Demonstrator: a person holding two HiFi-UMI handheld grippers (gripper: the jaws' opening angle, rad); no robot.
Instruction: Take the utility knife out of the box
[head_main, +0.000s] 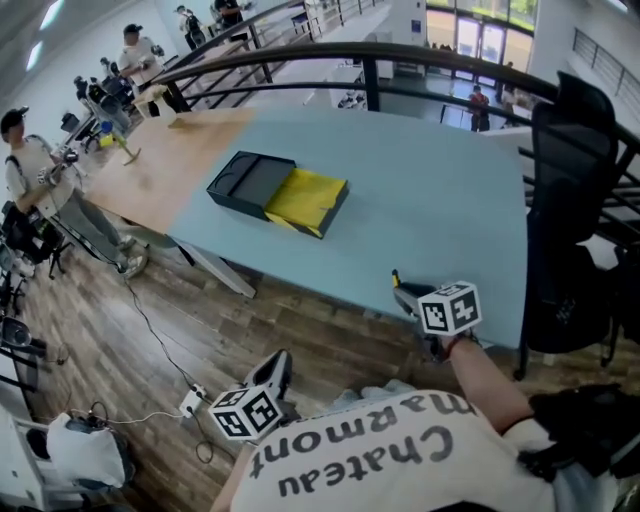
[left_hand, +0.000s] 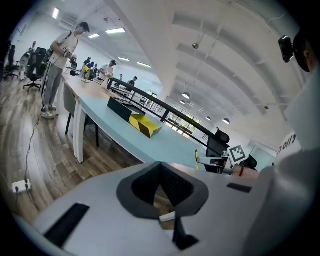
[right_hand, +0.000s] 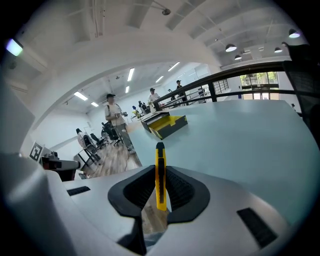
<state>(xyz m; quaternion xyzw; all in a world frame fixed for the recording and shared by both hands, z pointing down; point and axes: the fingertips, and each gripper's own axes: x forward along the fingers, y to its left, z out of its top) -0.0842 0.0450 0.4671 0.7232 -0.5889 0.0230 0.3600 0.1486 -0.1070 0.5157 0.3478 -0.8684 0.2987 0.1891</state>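
**Head view.** Box (head_main: 268, 190): black and yellow, lying open on the pale blue desk (head_main: 440, 200). Utility knife (head_main: 396, 279): yellow, out of the box and well apart from it on the near side, at the desk's edge, in the right hand-held gripper (head_main: 403, 292). Left hand-held gripper (head_main: 282, 362): nearer than the box again, off the desk, above the wooden floor (head_main: 190, 320).

**Left gripper view.** Jaws brought together at the tips, nothing between them. The box lies far beyond them.

**Right gripper view.** Jaws part-way closed, with the pads pressing on the knife's flat sides. The knife stands on edge, its dark tip pointing roughly toward the box.
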